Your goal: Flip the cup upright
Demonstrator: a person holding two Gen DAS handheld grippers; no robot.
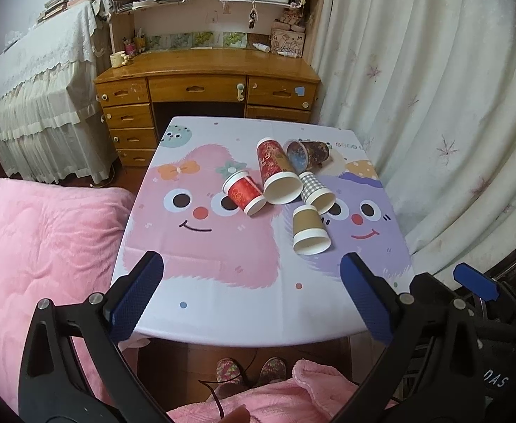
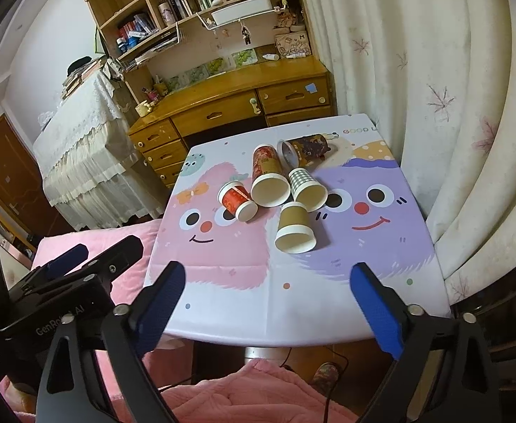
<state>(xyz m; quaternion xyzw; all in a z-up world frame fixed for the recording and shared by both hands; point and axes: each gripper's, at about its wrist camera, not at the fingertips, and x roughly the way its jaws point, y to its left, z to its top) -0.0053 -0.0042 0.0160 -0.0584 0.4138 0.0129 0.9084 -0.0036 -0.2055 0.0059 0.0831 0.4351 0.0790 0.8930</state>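
Observation:
Several paper cups lie on their sides in the middle of the table. A brown cup [image 1: 310, 229] [image 2: 295, 229] is nearest. Behind it lie a small red cup [image 1: 244, 193] [image 2: 237, 200], a tall red patterned cup [image 1: 278, 172] [image 2: 268, 176], a checked cup [image 1: 316, 192] [image 2: 307, 188] and a dark cup [image 1: 307, 155] [image 2: 303, 149]. My left gripper [image 1: 251, 264] is open and empty above the table's near edge. My right gripper [image 2: 268, 275] is open and empty there too, to the right of the left one.
The table [image 1: 222, 303] has a cartoon-face cloth. A pink bed [image 1: 39, 246] is at the left, a curtain [image 1: 434, 105] at the right, a wooden desk [image 1: 205, 84] behind. The person's pink-clad lap and feet are below the near edge.

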